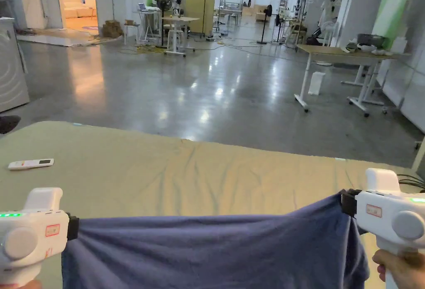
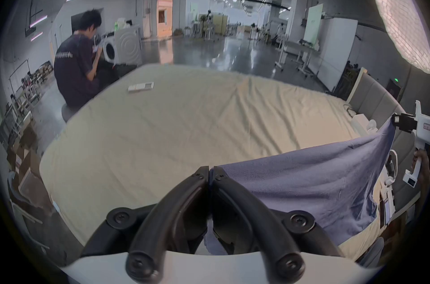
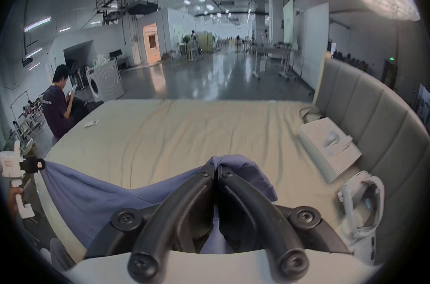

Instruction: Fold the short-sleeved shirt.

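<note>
A blue short-sleeved shirt (image 1: 216, 252) hangs stretched between the two grippers above the near edge of a bed. My left gripper (image 1: 74, 227) is shut on the shirt's left top corner, and in the left gripper view the black jaws meet on the cloth (image 2: 302, 184) at the left gripper's tips (image 2: 210, 170). My right gripper (image 1: 346, 202) is shut on the right top corner, held slightly higher. In the right gripper view the shirt (image 3: 93, 191) bunches over the closed tips of the right gripper (image 3: 215, 169). The shirt's lower part is out of frame.
The bed's beige sheet (image 1: 186, 178) spreads ahead, with a white remote (image 1: 31, 163) at its left. A padded headboard (image 3: 372, 107), white boxes (image 3: 330, 147) and a white device (image 3: 363, 200) lie to the right. A person (image 2: 74, 70) sits beyond the bed's left corner.
</note>
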